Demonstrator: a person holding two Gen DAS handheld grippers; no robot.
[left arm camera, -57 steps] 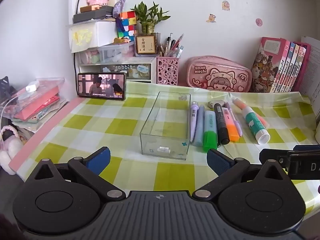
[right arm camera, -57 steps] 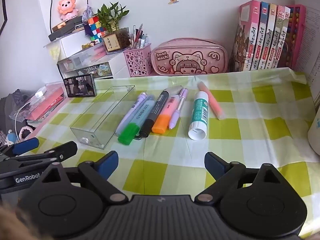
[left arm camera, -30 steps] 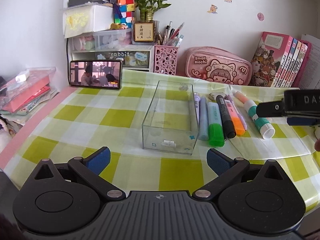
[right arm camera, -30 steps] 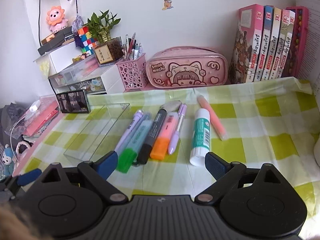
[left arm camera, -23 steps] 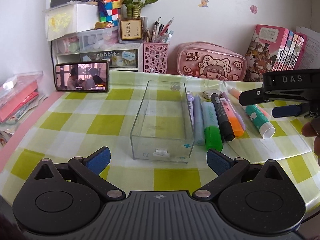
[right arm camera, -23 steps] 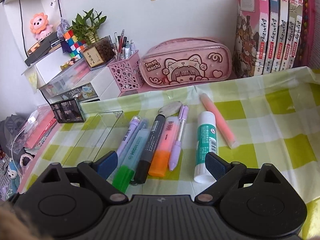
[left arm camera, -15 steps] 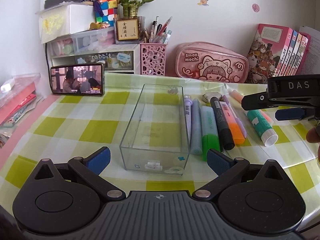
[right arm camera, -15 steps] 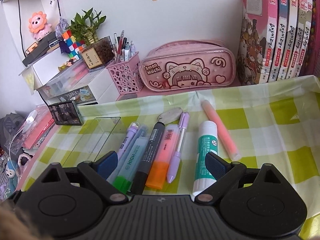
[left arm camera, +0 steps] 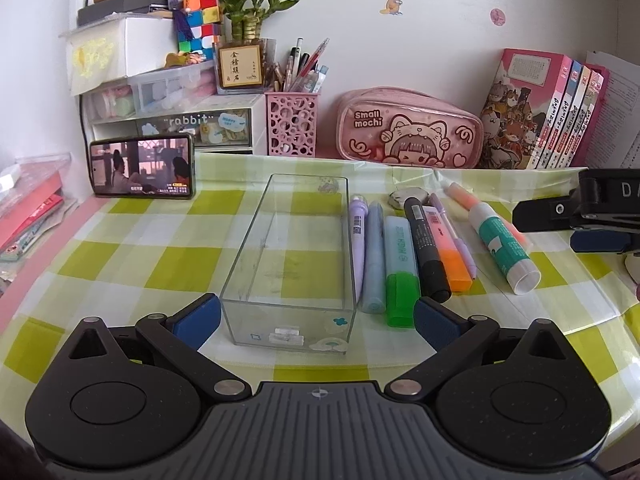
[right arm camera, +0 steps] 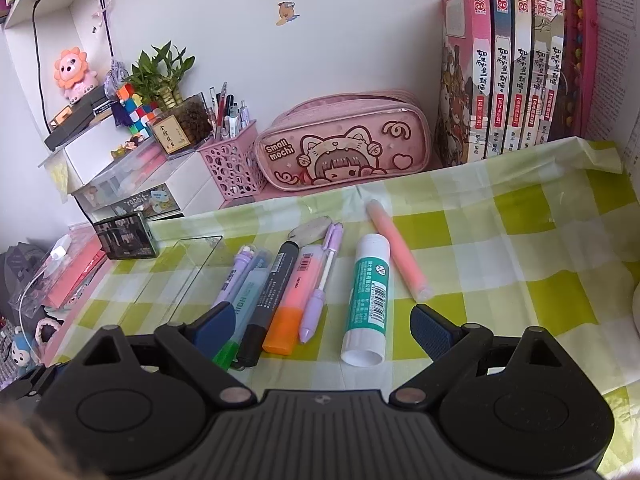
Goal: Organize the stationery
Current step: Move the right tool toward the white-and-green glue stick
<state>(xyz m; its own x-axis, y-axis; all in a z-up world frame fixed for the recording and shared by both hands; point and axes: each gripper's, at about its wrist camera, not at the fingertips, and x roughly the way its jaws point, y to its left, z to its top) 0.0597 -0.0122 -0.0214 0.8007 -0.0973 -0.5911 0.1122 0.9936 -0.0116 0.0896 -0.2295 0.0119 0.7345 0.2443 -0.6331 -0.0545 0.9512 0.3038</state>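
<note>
Clear rectangular box [left arm camera: 292,264] centre frame, empty; pens and markers [left arm camera: 400,256] in row just right; glue stick [left arm camera: 502,246] farther right.

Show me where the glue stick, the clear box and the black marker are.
glue stick [right arm camera: 368,298]: right wrist view, on its green label.
clear box [left arm camera: 289,326]: left wrist view, on its near end wall.
black marker [right arm camera: 272,292]: right wrist view, on mid barrel.

Pink pencil case [left arm camera: 408,132]: "Small mochi". Drawer unit [left arm camera: 188,122]: "rabbit". Green highlighter [right arm camera: 244,296]: "HIGH", partly hidden; other tool's arm [left arm camera: 612,192]: "D" legible, rest cut off.
</note>
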